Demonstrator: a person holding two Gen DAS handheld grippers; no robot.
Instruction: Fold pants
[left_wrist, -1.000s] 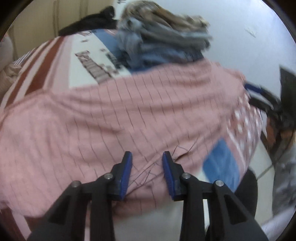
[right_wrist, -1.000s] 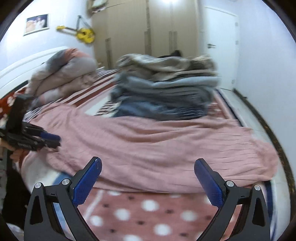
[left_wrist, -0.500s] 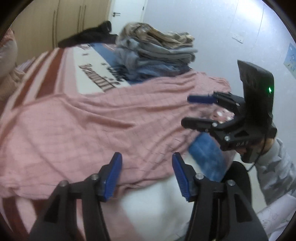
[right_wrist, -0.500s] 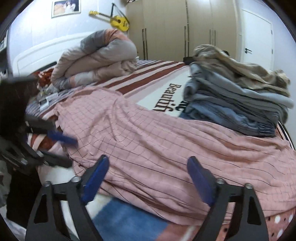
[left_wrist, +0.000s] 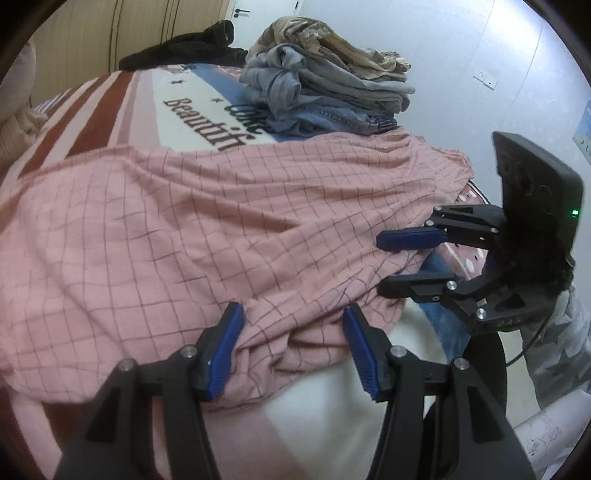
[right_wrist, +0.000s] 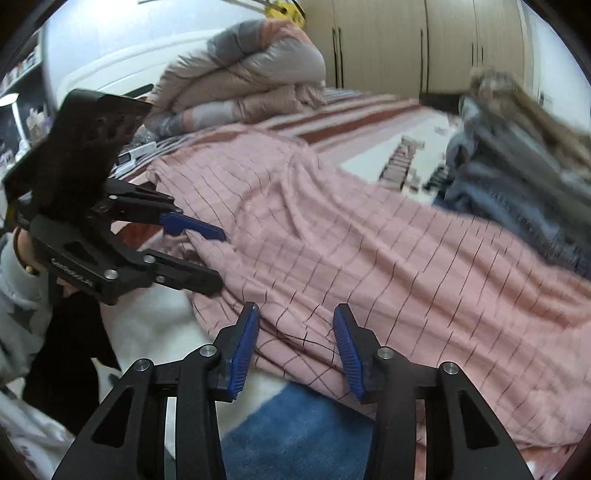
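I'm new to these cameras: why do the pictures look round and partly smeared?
Both wrist views are fisheye, so edges bend and corners go black. Left wrist view is mostly sharp on the pink checked pants. Right wrist view blurs the stacked clothes at right.

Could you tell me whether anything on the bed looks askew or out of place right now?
Only the pink checked pants: they lie unfolded and rumpled, bunched at the near edge between the open left gripper and right gripper. The folded clothes stack leans slightly.
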